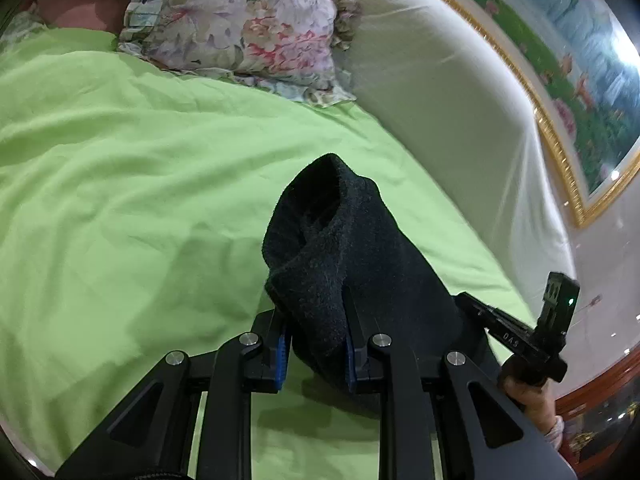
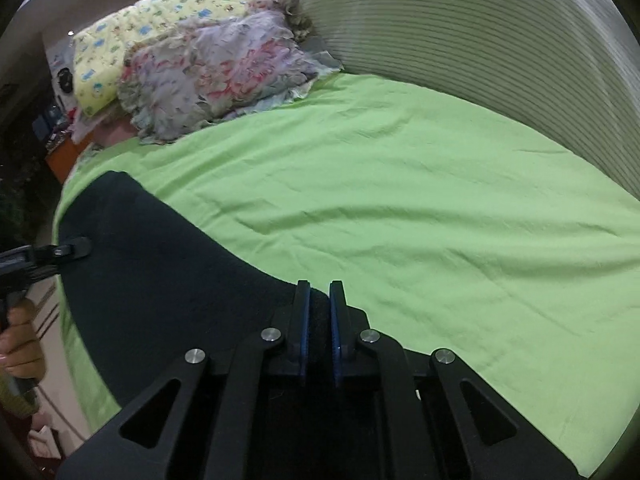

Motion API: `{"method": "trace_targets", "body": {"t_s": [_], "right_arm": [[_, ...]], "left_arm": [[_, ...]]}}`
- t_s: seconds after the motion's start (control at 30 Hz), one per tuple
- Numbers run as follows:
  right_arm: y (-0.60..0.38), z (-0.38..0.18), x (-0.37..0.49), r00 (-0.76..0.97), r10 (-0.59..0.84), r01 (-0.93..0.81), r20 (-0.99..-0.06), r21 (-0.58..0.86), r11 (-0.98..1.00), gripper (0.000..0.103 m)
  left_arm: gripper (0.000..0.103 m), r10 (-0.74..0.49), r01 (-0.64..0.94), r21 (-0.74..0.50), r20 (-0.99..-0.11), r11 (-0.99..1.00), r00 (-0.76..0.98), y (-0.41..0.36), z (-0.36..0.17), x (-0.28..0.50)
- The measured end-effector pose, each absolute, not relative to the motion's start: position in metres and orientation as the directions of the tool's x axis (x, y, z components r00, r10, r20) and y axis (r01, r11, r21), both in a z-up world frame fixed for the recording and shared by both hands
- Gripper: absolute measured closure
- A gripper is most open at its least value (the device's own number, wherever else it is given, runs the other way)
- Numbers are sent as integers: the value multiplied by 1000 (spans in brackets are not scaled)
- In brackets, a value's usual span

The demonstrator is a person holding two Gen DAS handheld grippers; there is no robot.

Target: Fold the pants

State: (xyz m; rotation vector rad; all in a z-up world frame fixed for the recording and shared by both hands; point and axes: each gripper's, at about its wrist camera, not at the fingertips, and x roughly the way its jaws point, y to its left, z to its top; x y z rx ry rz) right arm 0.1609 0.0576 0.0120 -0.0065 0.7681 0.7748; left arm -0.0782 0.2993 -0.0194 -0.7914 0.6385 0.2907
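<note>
While both grippers clamp dark cloth, the pants (image 2: 160, 264) hang stretched between them over the bed (image 2: 420, 216). Left gripper (image 1: 316, 344): fingers narrowed on a bunched fold of pants that stands up past the blue pads (image 1: 283, 354). Right gripper (image 2: 319, 320): fingers nearly together, pinching a pants edge. Green sheet wrinkled. Floral pillow (image 1: 236, 28) at the far end, touching the white headboard (image 1: 440, 92). Yellow blanket (image 2: 160, 16) behind the pillow.
</note>
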Motion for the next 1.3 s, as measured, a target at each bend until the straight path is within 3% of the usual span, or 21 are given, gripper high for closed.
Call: {"method": "trace_targets", "body": {"t_s": [0.23, 0.37, 0.6, 0.83, 1.3], "right_arm": [[68, -18, 167, 469, 574, -559, -672, 277, 781, 89], [39, -8, 153, 517, 565, -486, -643, 323, 812, 71], [-30, -2, 101, 592, 576, -388, -564, 428, 817, 61], [-119, -21, 42, 666, 497, -214, -557, 495, 842, 60], [-269, -69, -14, 757, 276, 176, -593, 591, 787, 59]], "left_arm": [[76, 3, -535, -520, -715, 666, 699, 307, -53, -70], [55, 55, -532, -491, -697, 690, 715, 308, -36, -84], [42, 110, -500, -438, -660, 747, 743, 291, 4, -94], [30, 9, -376, -416, -660, 828, 751, 236, 19, -54], [25, -239, -43, -347, -727, 937, 644, 71, 8, 56]]}}
